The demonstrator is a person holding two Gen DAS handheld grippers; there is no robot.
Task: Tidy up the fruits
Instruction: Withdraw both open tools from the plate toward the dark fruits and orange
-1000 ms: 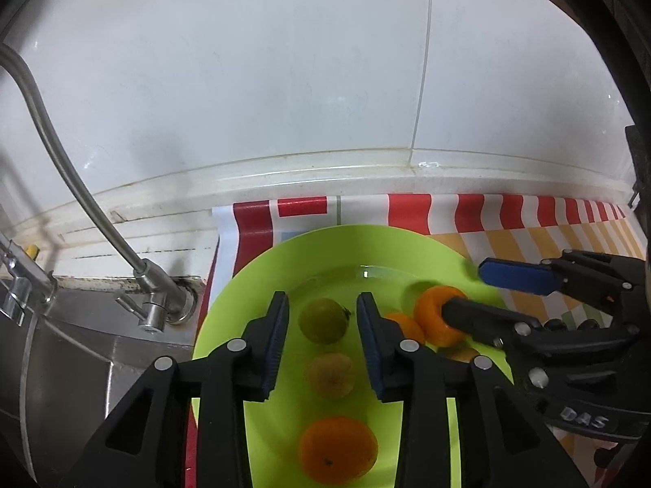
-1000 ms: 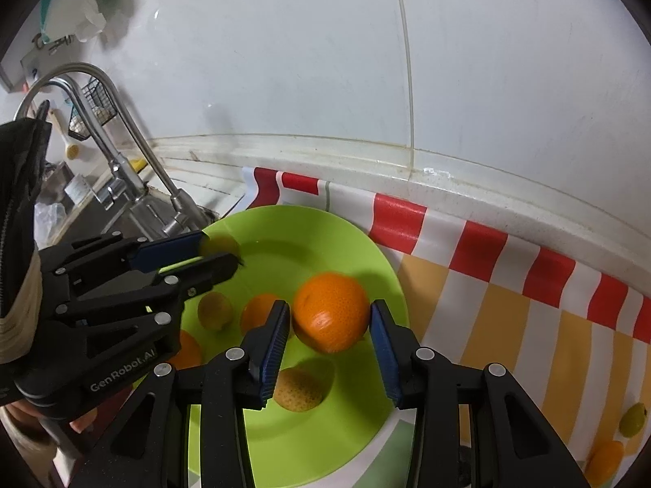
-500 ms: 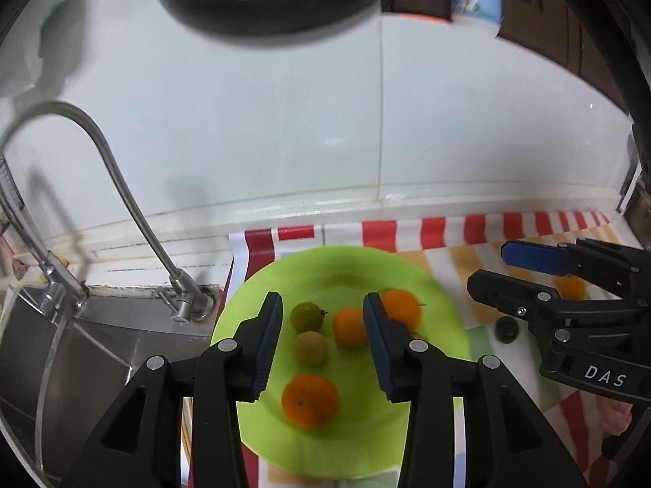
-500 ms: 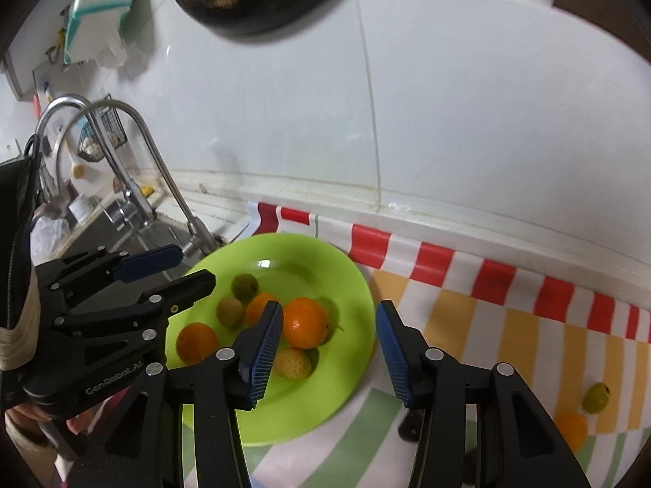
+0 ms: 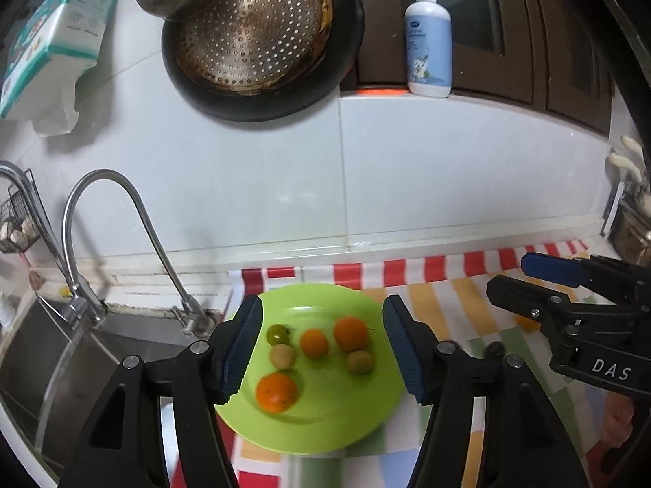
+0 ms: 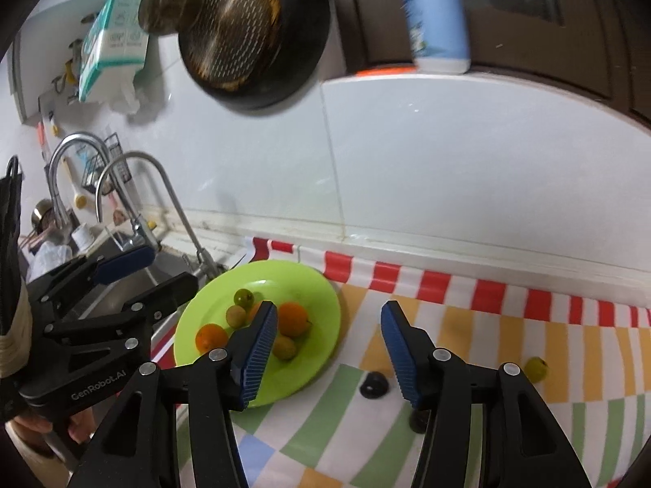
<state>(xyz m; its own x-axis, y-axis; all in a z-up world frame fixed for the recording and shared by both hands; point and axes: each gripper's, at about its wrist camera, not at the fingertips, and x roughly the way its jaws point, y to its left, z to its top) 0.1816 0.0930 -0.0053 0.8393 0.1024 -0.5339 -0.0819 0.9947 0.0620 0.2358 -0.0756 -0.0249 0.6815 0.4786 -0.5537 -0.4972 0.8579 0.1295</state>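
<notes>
A lime-green plate [image 5: 325, 419] lies on the striped cloth and holds several fruits: three oranges, the largest [image 5: 350, 333] at the back right, and small yellow-green fruits [image 5: 359, 362]. The plate also shows in the right wrist view [image 6: 321, 309]. My left gripper [image 5: 321, 345] is open and empty, raised above the plate. My right gripper [image 6: 329, 349] is open and empty, above the plate's right edge; it shows at the right of the left wrist view [image 5: 525, 276]. A yellow-green fruit [image 6: 536, 369] and two dark fruits [image 6: 373, 384] lie on the cloth.
A sink with curved taps [image 5: 122, 219] lies left of the plate. A white tiled wall rises behind. A black pan with a strainer [image 5: 260, 36] hangs above, a soap bottle [image 5: 428, 36] stands on a ledge, and a tissue pack [image 5: 53, 28] hangs at upper left.
Both grippers have pulled up and back from the plate and opened wider. The right gripper has let go of the large orange, which now rests on the plate.
</notes>
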